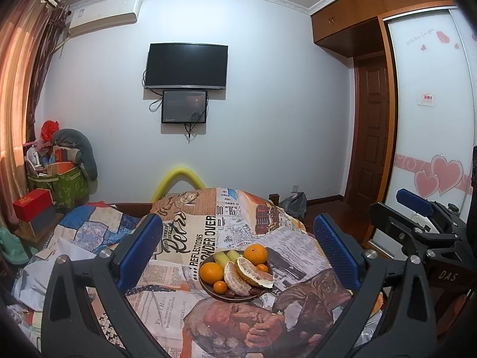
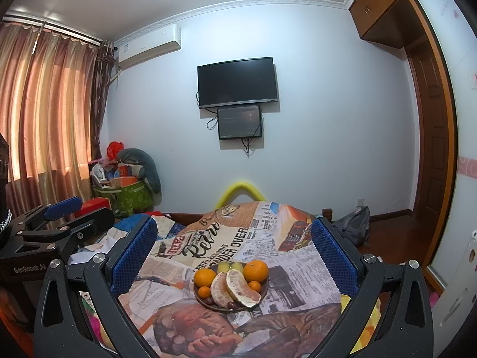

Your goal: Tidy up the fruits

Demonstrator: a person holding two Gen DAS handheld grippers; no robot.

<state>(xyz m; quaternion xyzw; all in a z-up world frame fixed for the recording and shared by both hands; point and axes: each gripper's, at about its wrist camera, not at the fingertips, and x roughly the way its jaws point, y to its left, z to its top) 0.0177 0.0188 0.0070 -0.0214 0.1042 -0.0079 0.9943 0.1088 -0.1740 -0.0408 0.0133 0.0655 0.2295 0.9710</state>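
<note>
- The plate of fruit sits on the newspaper-print cloth over the surface, piled close: a pomelo segment leans across the oranges.
- Lifting one piece could roll the small mandarins off the rim.
- Both the left hand-held gripper and the right hand-held gripper hover spread and empty; a hard pinch may crush soft segments.
- Loose cloth could drag the plate.

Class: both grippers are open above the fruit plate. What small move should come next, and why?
Probably ease the right gripper down toward the plate: both grippers hold nothing, the left gripper included, and every fruit already sits on the plate, the pomelo wedge frontmost.
</note>
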